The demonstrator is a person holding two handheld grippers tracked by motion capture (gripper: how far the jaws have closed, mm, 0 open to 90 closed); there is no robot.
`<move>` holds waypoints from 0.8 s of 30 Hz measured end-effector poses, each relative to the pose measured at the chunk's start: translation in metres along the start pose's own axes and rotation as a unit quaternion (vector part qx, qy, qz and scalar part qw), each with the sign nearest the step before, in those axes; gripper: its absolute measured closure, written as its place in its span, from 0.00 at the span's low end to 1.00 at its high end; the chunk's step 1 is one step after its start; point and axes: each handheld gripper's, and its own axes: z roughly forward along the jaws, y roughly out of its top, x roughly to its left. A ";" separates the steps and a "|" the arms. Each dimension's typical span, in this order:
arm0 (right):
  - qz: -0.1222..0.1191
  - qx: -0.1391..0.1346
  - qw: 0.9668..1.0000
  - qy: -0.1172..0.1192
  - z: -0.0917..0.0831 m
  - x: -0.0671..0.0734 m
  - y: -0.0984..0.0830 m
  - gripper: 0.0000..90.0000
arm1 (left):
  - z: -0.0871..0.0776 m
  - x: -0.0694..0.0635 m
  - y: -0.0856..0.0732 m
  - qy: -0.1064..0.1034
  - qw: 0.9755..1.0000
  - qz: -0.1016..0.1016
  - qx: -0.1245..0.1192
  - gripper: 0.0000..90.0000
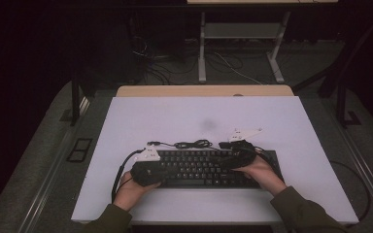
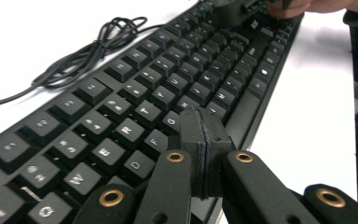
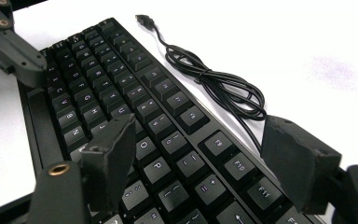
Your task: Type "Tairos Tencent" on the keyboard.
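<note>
Keyboard (image 1: 209, 167) near table front edge; left tool (image 2: 204, 122) pressed together, right tool (image 3: 205, 158) spread apart above keys.

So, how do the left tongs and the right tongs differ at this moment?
The left tongs are shut, pads pressed together with nothing between; the right tongs stand wide open. The left tongs point at the keyboard's letter keys, the right tongs hang over its number and function rows. Both are black and hover above the keyboard.
</note>
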 end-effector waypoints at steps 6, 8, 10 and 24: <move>-0.001 0.000 1.000 0.000 0.000 0.000 0.000 0.29 | 0.005 -0.003 -0.001 -0.012 1.000 0.005 0.012 0.99; -0.001 0.000 1.000 0.000 0.000 0.000 0.000 0.29 | 0.007 -0.004 -0.001 -0.015 1.000 0.011 0.021 0.99; -0.001 0.000 1.000 0.000 0.000 0.000 0.000 0.29 | 0.009 -0.005 -0.001 -0.016 0.999 0.014 0.027 0.99; -0.002 0.001 1.000 0.000 0.000 0.000 0.000 0.29 | 0.014 -0.007 -0.002 -0.019 0.998 0.024 0.047 0.99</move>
